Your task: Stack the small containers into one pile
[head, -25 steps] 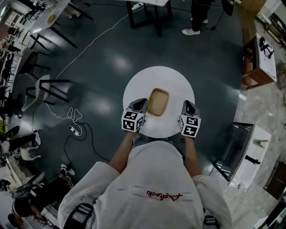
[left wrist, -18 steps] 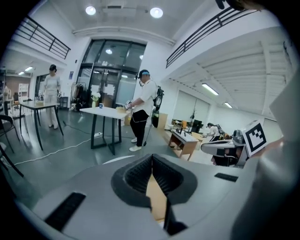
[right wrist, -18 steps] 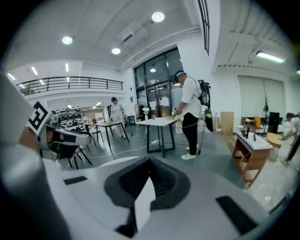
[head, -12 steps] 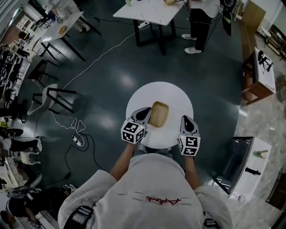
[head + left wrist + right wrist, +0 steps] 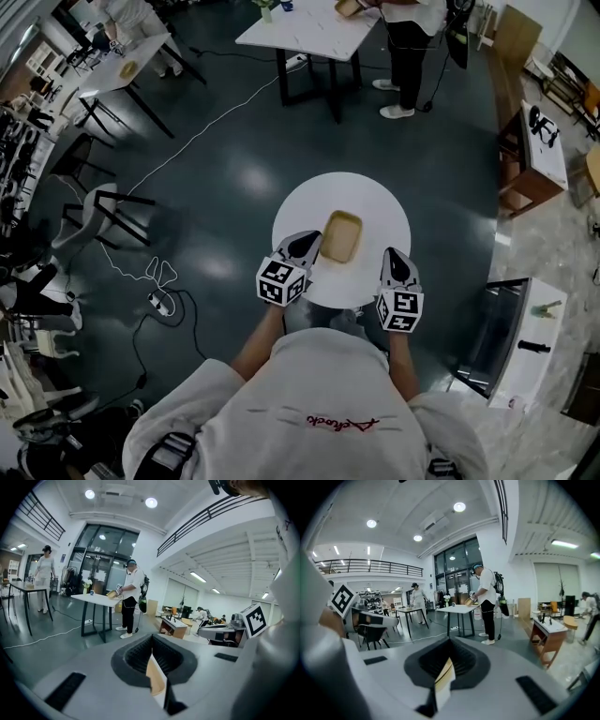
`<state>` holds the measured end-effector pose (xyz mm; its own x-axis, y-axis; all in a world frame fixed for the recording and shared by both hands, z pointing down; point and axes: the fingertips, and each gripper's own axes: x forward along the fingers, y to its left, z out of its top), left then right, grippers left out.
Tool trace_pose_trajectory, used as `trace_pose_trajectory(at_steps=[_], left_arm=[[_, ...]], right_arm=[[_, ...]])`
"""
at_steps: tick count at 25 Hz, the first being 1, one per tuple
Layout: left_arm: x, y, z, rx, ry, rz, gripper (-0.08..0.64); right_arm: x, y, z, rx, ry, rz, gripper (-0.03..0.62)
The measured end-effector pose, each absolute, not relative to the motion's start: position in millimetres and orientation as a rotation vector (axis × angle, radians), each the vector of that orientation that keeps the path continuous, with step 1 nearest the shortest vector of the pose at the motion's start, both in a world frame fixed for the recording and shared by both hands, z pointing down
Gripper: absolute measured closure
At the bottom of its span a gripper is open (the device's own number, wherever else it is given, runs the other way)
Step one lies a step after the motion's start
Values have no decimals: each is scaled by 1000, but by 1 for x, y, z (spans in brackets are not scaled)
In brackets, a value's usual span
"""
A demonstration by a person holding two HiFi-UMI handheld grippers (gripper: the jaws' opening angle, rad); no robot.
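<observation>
In the head view a tan container pile (image 5: 341,236) sits in the middle of the round white table (image 5: 375,202). My left gripper (image 5: 309,242) rests at the table's left near edge, its tip close beside the pile's left side, shut and empty. To the right, my right gripper (image 5: 391,255) is apart from the pile, also shut with nothing held. In the left gripper view the dark jaws of the left gripper (image 5: 152,656) meet, and a sliver of tan container (image 5: 157,679) shows through the slit. The right gripper (image 5: 450,656) looks the same in its own view.
A white cable and power strip (image 5: 157,302) lie on the dark floor at left, near a chair (image 5: 103,211). A person (image 5: 408,47) stands by a white table (image 5: 305,23) at the back. A wooden side table (image 5: 539,155) and a cabinet (image 5: 511,337) stand at right.
The head view has tilted up, so the table and grippers sit lower in the frame and more of the far room shows. Both grippers stay shut beside the pile.
</observation>
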<state>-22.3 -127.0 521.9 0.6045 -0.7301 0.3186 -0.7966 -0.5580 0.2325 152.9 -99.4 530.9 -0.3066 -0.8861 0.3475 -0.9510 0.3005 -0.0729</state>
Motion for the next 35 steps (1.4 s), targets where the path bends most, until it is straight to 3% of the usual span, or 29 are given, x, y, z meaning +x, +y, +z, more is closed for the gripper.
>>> trace_pose_trajectory(at_steps=[11,35], left_arm=[[-71,-82,517,2513,-1205,210,548],[-70,-75,516,2531,-1171,198,548]], right_arm=[[101,-50,526,1755,-2309,374,572],[99,-41,528,1768,-2288,383,572]])
